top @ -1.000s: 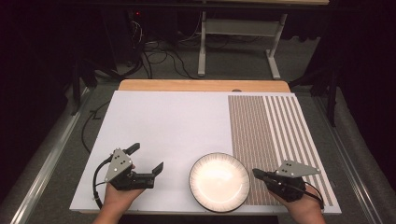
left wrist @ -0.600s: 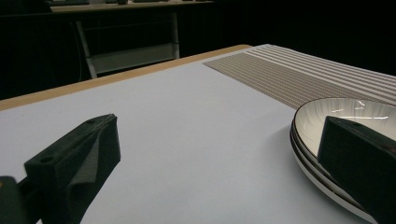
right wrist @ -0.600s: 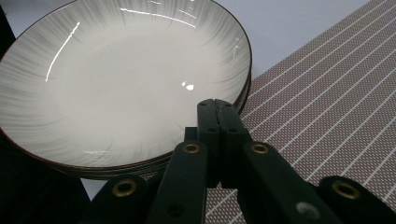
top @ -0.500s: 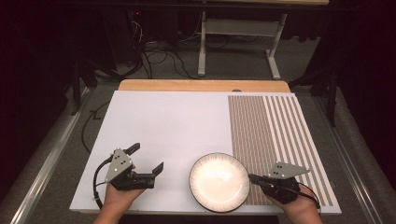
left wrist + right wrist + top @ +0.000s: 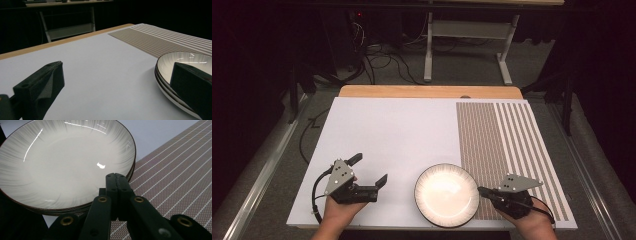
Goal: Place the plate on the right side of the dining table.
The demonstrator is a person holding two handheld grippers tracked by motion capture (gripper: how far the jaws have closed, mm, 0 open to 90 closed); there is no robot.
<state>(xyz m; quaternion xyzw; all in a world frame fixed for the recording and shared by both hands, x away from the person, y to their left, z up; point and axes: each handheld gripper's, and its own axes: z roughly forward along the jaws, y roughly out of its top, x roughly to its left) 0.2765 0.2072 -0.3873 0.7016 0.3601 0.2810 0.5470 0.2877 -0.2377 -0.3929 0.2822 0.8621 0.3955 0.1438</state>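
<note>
Each hand carries a black two-jaw tool. The left gripper [image 5: 371,171], at the lower left of the high view, has blocky angular jaws, a grey three-cornered plate dotted with small holes on top, and a black cable looping beside the bare hand [image 5: 337,212]. The right gripper [image 5: 480,190], at the lower right, bears the same grey plate; its own view shows brass-ringed rivets on flat black links.
</note>
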